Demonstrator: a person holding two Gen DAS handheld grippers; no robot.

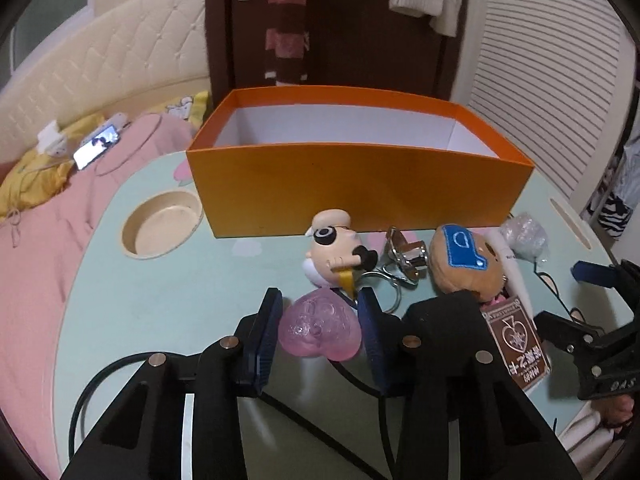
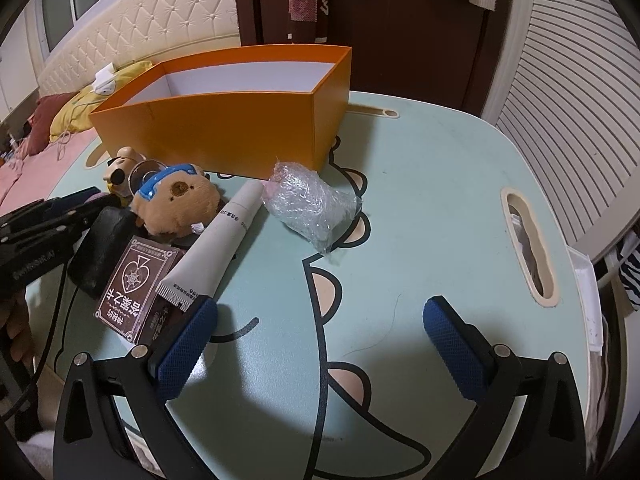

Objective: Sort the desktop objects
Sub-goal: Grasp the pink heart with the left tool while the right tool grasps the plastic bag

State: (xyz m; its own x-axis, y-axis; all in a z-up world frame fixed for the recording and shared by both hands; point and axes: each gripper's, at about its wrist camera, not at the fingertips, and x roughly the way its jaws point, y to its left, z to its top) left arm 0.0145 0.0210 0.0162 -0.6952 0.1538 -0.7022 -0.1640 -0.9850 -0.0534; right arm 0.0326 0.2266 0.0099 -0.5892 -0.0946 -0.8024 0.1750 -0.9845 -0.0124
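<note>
The left hand-held gripper (image 1: 320, 320) has its two blue pads on either side of a translucent pink heart-shaped piece (image 1: 320, 330); the right pad lies against its side and the left pad (image 1: 266, 328) sits just beside it, so the jaws stand narrow around the heart, though a firm squeeze cannot be told for certain. The heart sits low over the pale green desk (image 1: 160, 300), which carries a cartoon animal print. Just beyond it lies a beige cartoon figurine head with a black eye patch (image 1: 336, 248), touching a shiny metal clip on a wire ring (image 1: 404, 258). To the right of those rests a brown plush bear head with a blue patch (image 1: 464, 260), and beside it a white tapered tube (image 2: 224, 248) that lies across a brown card box printed with a spade emblem (image 2: 136, 284). A crumpled clear bubble-wrap bundle (image 2: 312, 208) sits apart from the tube, near the corner of the open orange cardboard box with a white inside (image 1: 360, 188), which stands at the far side of the desk with nothing visible in it. The right hand-held gripper (image 2: 320, 336) hangs above bare desk with its jaws spread wide and nothing between them. A round recessed cup holder (image 1: 162, 224) is sunk into the left part of the desk.
</note>
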